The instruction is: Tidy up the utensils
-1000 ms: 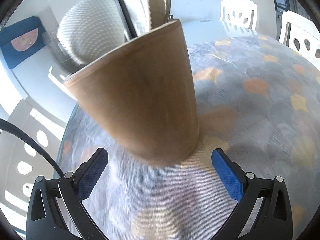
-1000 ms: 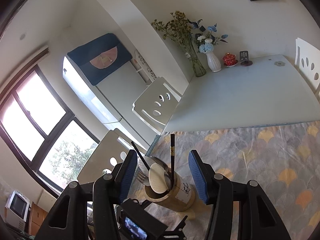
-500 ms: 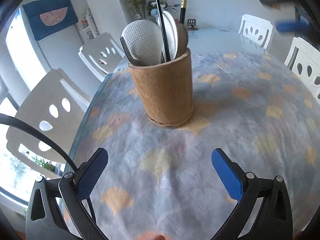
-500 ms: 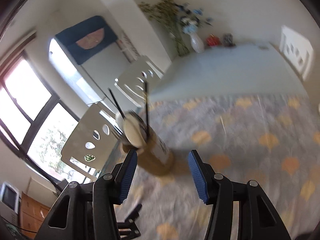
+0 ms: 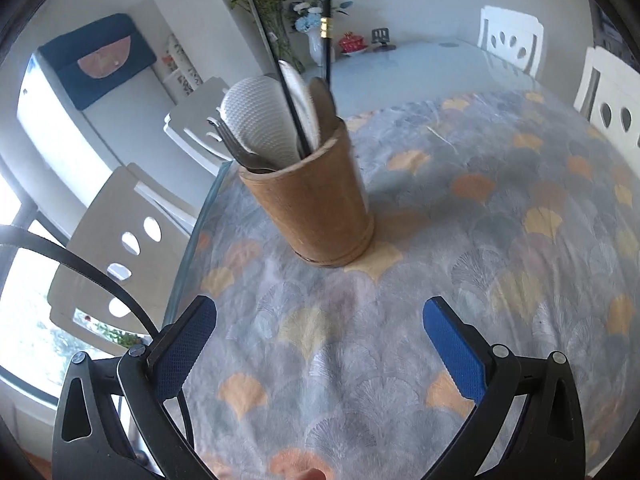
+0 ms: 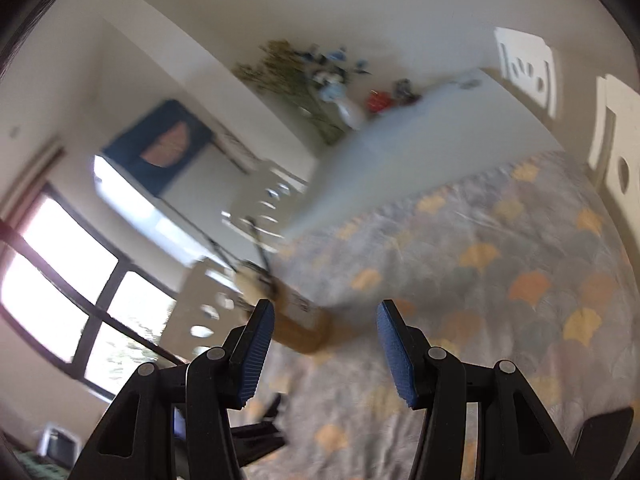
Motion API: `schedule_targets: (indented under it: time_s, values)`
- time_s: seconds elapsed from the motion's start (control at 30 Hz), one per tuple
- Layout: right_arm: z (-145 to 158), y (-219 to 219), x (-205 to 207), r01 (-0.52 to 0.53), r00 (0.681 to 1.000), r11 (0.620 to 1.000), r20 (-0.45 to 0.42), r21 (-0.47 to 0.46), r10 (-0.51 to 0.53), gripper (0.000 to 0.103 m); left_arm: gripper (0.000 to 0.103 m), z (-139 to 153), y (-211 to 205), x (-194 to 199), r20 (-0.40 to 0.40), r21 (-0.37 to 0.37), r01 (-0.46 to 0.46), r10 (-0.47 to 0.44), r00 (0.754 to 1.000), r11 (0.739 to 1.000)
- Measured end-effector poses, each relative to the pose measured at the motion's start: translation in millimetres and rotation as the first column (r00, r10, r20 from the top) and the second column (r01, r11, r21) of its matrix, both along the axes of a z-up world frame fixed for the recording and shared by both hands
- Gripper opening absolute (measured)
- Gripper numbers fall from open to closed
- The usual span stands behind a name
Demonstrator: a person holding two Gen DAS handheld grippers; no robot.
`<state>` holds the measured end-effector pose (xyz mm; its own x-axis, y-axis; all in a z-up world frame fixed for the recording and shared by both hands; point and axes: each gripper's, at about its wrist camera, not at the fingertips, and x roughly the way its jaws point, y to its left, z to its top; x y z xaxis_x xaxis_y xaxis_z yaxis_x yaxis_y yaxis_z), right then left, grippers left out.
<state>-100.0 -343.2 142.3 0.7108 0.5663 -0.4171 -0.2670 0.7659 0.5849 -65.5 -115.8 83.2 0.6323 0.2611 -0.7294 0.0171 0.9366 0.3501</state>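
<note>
Utensils point(image 5: 276, 120) already stand bunched in the round tan wooden holder point(image 5: 316, 208): a white dimpled rice paddle, a pale spoon, dark fork tines and two black chopsticks, handles down and heads up, their long axes near upright with a slight lean. Take that holder as your landmark. It sits on the grey cloth with yellow and orange fan shapes that covers the bench point(image 5: 500, 208), close to the bench's left edge.

Your left tongs point(image 5: 320, 344) stand wide apart with nothing between the blue pads, just short of the holder, which lies straight ahead and a touch left of their centre line. This looks like your nearer hand.

Your right tongs point(image 6: 325, 352) are also apart and empty; their view is smeared, but the holder shows ahead and left, beyond the left pad.

No loose utensil shows on the cloth around the holder in either view, so the sorting appears done or nearly so. Any further reach would come in from above, along the handles.
</note>
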Motion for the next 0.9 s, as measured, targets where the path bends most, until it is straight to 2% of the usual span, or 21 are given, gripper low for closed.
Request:
schedule_targets:
  time_s: [0.07,0.1,0.23,0.3,0.43,0.57,0.73,0.9]
  values:
    - [13,-1,-8,-0.015,0.999,1.000,0.030,-0.011,0.015,0.055,0.103,4,-3,-2,-0.010,-0.004,-0.002,0.001,1.000,1.000]
    - [17,0,-13,-0.009,0.999,0.999,0.038,-0.045,0.011,0.057,0.103,7,-4,-3,-0.005,-0.011,0.001,-0.001,1.000,1.000]
    - [13,18,-32,0.092,0.995,0.959,0.058,-0.269,-0.079,0.059,0.103,20,-10,-4,0.001,-0.040,0.024,-0.024,1.000,0.999]
    - [1,26,-37,0.130,0.991,0.934,0.026,-0.332,-0.129,0.059,0.103,27,-15,-3,-0.011,-0.044,0.026,-0.026,1.000,0.999]
    - [-13,31,-49,0.159,0.985,0.934,-0.006,-0.319,-0.170,0.059,0.103,43,-20,-10,0.012,-0.045,0.035,-0.035,0.999,0.998]
    - [-10,39,-70,0.185,0.981,0.927,0.007,-0.327,-0.194,0.059,0.103,58,-15,-27,0.002,-0.077,0.020,-0.020,1.000,0.997]
    - [-10,60,-102,0.175,0.982,0.912,0.004,-0.370,-0.187,0.059,0.103,73,-3,-61,0.008,-0.099,-0.041,0.042,0.999,0.994]
    - [-4,74,-145,0.179,0.983,0.910,0.042,-0.374,-0.176,0.059,0.103,86,4,-101,0.039,-0.107,-0.065,0.069,0.997,0.992]
